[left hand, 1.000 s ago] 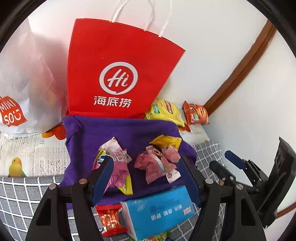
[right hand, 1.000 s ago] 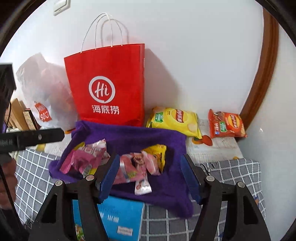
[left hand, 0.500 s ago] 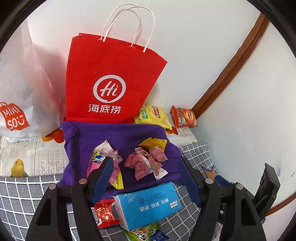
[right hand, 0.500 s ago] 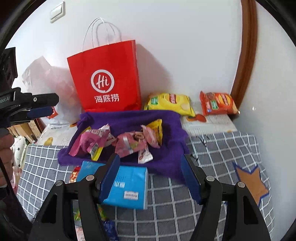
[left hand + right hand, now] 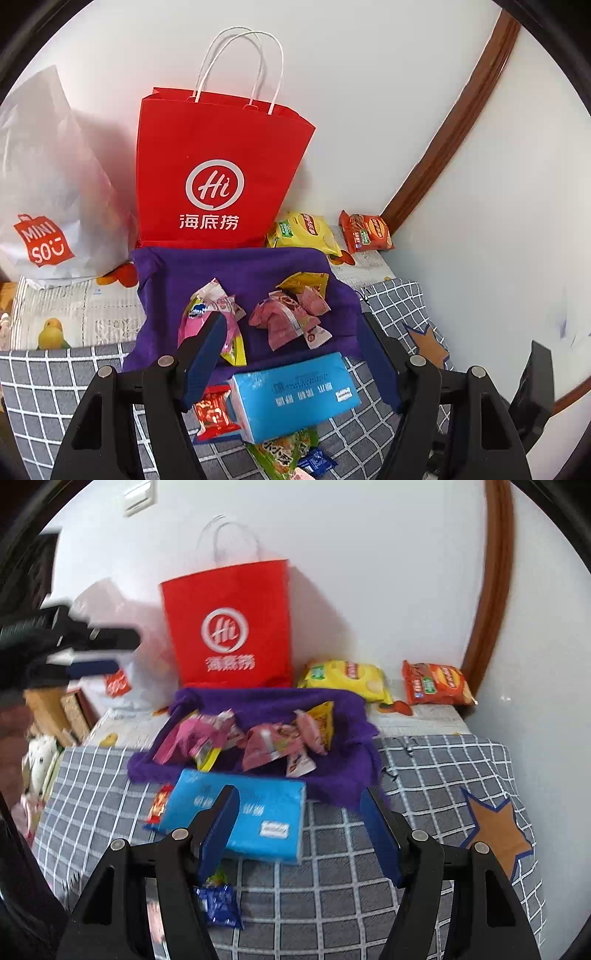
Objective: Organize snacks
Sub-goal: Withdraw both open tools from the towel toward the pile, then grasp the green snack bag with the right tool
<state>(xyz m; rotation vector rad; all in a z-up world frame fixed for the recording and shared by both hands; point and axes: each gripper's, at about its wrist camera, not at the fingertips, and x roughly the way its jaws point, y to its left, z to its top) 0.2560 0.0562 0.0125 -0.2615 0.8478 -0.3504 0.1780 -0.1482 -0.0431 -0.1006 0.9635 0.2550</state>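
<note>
Left wrist view: the left gripper [image 5: 291,354] hangs over the checked cloth [image 5: 48,376] with its jaws apart and nothing between them. A purple cloth [image 5: 236,269] lies toward the back of the surface, with pink snacks [image 5: 284,317] and a yellow packet [image 5: 306,281] lying on it. Touching its near edge is a blue pack [image 5: 295,395]; a red sachet [image 5: 212,413] sits at the pack's left end. Behind the purple cloth a red bag [image 5: 218,173] stands upright against the wall, a white bag [image 5: 48,206] to its left. Two chip bags, yellow [image 5: 306,232] and orange [image 5: 365,232], lie at the back right corner.

Right wrist view (somewhat blurred): the right gripper [image 5: 299,823] is empty too, jaws apart, above the blue pack [image 5: 255,812]. The purple cloth [image 5: 269,701] with the pink snacks [image 5: 266,742] lies just beyond. The left gripper [image 5: 107,651] shows at the left edge, above the surface. A star patch [image 5: 495,830] marks the checked cloth [image 5: 424,775] near the right edge.
</note>
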